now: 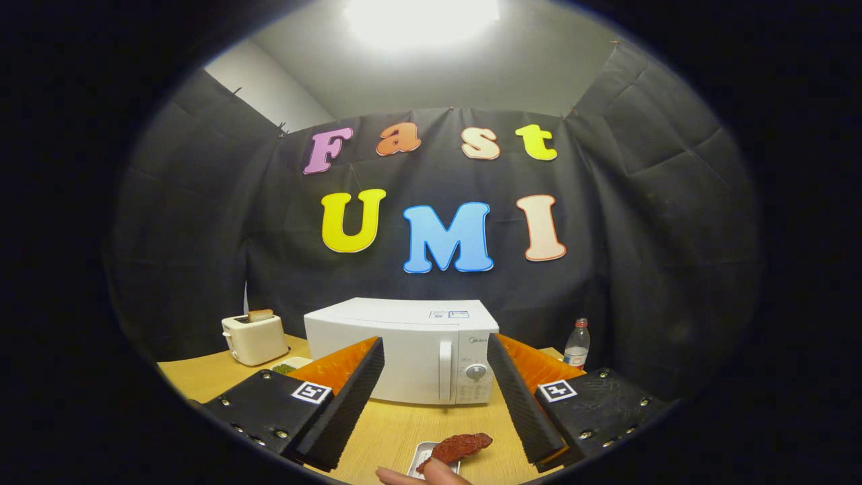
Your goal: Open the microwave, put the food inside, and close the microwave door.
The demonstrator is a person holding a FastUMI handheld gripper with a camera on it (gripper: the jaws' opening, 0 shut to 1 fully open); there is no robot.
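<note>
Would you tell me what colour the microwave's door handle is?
White, matching the boxy white microwave; its vertical door handle shows best in the gripper view, beyond the open gripper.

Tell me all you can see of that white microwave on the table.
The microwave is a white box that looks like painted metal, standing upright on the wooden table, door shut. A vertical handle sits beside a round dial and buttons. It stands beyond the open gripper, with nothing touching it.
</note>
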